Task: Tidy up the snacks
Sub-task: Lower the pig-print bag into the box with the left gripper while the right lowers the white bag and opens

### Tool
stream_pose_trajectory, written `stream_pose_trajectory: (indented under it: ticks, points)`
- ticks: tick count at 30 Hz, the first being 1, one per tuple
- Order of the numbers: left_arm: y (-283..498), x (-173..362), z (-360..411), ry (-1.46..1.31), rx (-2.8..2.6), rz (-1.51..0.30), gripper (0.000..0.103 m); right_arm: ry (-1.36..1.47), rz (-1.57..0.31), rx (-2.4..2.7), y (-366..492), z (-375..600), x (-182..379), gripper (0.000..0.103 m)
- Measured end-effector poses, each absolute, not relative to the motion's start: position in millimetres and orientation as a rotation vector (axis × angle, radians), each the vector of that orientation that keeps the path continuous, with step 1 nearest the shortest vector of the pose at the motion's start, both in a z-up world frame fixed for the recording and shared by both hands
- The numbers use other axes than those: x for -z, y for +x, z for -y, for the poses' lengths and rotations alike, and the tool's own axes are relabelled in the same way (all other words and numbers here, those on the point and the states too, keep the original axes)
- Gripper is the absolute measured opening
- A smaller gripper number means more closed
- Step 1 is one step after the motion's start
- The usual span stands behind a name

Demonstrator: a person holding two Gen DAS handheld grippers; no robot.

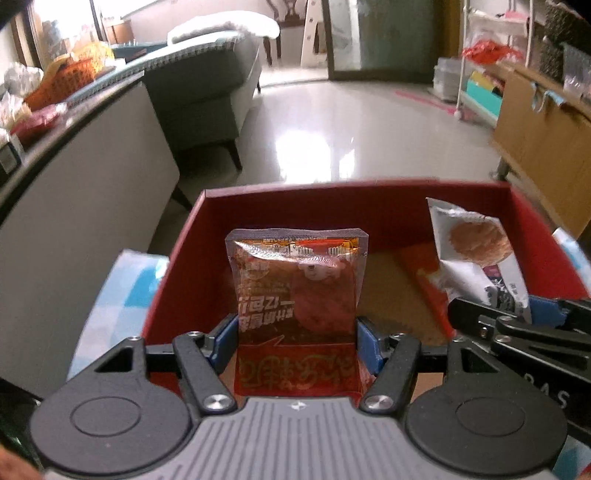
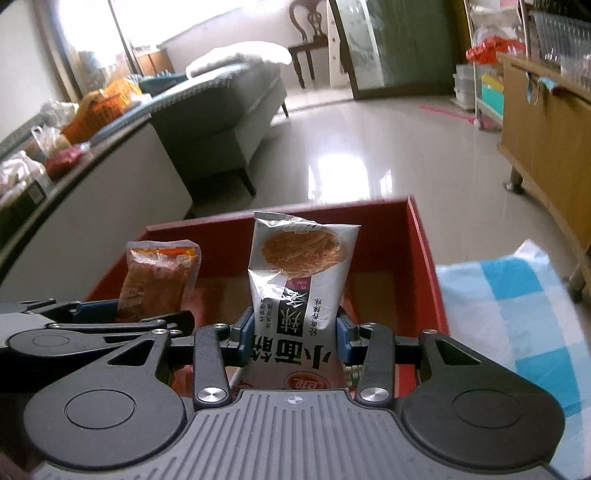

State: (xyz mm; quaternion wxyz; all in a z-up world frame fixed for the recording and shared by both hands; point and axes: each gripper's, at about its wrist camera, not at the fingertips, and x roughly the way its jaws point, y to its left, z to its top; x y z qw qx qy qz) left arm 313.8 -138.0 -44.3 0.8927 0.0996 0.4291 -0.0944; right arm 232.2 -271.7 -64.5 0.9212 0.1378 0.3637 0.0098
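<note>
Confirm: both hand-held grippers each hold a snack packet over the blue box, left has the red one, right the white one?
Wrong on one point: the box is red, not blue, as the left wrist view shows. The rest stands: the left hand-held gripper holds the red packet and the right hand-held gripper holds the white packet, both over the box.

Glossy pale floor (image 1: pixel 332 122), grey sofa (image 1: pixel 207 85) left, wooden cabinet (image 2: pixel 546 140) right, bright window (image 2: pixel 88 33)

A home living room: sofa (image 1: pixel 207 74), chair (image 2: pixel 306 40).
</note>
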Motion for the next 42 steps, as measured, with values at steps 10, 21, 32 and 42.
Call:
stream_pose_trajectory:
  ticks: [10,21,32,42]
  points:
    - [315,49,137,0.228,0.198,-0.915,0.063,0.231,-0.792,0.002,235,261,69,0.051]
    - [308,45,129,0.257,0.19,-0.875,0.079,0.197,-0.751,-0.022,226,262,60,0.058]
    - [304,36,111,0.193,0.255,-0.949,0.077,0.126,-0.808,-0.021,216,259,56,0.077]
    - [282,30,104,0.189,0.261,-1.033,0.077,0.218,-0.913,-0.055,202,266,47,0.078]
